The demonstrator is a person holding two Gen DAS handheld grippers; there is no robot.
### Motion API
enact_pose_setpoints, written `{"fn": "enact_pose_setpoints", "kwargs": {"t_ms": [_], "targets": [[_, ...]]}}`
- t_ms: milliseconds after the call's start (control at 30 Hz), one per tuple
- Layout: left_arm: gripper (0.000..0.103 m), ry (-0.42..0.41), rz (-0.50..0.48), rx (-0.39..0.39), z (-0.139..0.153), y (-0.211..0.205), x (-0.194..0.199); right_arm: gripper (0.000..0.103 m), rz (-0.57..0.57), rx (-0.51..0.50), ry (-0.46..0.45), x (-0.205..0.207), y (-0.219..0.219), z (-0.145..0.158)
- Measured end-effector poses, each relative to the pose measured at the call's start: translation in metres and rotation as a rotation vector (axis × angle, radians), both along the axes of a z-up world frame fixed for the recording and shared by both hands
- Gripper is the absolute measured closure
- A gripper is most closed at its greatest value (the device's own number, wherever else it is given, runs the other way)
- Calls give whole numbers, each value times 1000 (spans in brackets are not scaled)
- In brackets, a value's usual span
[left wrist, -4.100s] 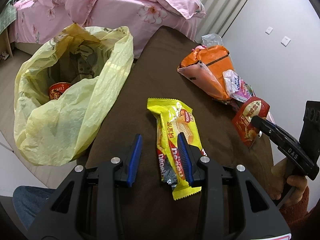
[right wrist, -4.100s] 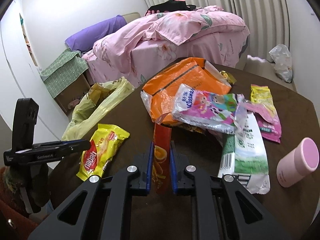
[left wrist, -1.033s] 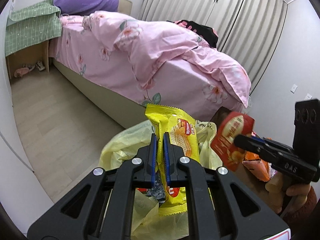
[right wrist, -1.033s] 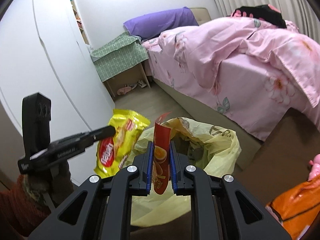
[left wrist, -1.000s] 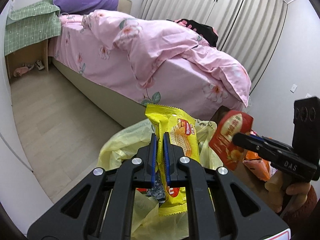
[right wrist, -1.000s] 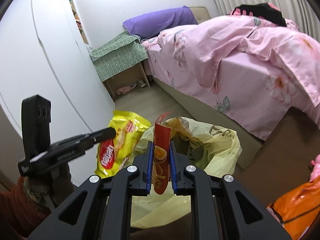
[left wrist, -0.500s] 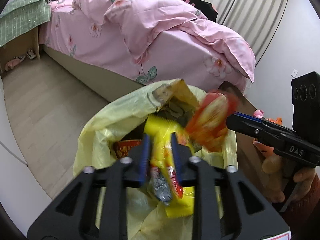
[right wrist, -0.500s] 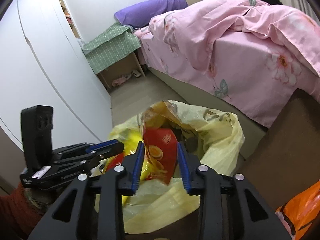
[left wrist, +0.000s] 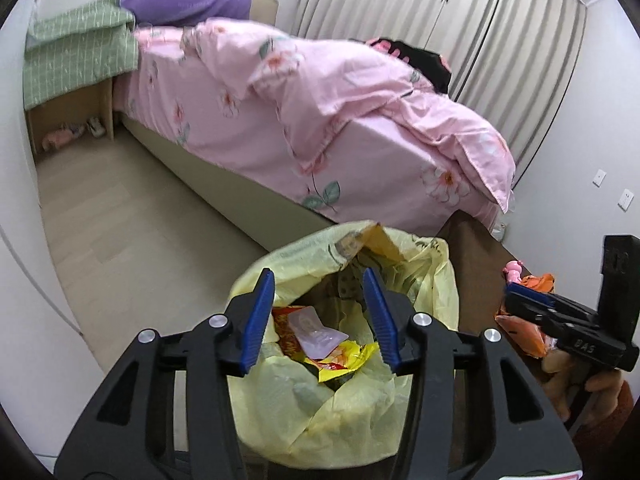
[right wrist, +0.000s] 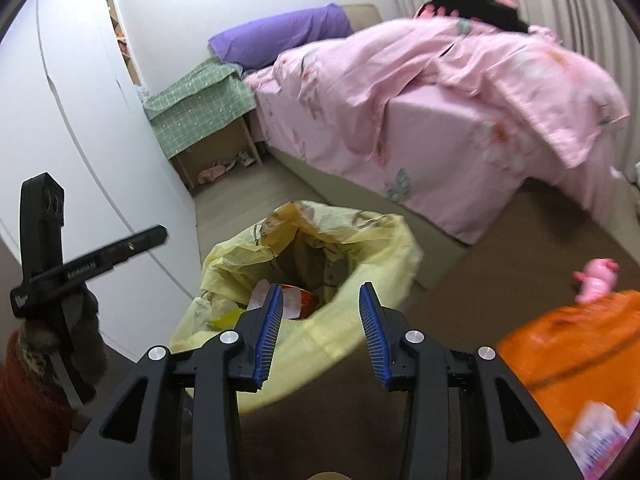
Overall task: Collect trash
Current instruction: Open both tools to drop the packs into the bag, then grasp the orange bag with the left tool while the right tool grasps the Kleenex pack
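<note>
The thin yellow plastic trash bag sits right under the left gripper, whose jaws are opening with nothing between them. The right gripper is opening too, empty, just behind the bag. The shiny crinkly snack wrappers inside look light, soft and slippery, so pinch one by a flat edge.

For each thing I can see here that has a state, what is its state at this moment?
left gripper: fingers opening, nothing between them, above the bag.
right gripper: fingers opening, nothing between them.
yellow trash bag: mouth open, wrappers inside.
yellow snack wrapper: lying in the bag, crumpled.
orange bag: lying on the brown table.
bed: unmade, pink quilt bunched.
</note>
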State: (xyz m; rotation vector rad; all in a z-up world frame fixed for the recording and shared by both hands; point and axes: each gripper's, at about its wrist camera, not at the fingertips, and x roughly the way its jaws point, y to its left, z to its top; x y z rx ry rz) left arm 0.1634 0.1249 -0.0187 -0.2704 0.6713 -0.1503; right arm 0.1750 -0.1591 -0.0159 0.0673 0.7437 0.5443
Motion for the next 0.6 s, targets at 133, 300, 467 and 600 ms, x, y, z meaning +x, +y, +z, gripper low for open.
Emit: {"fn": "enact_pose_setpoints", "kwargs": {"t_ms": [133,300,467,600], "targets": [[52,-51,0,26,28,-2,-27,65,-66,-35,-46,-36,-38,14],[51,-50,-62,-3,42,-33,-47,65,-167,-73,-91,-94,-91,25],[51,-22,-239,-15,33,-107,-56,65,-284,-91,-97,-137,-141,24],[51,8,-381,8,21,-169,-57,65,-344,-102,-102,-158,-170,24]]}}
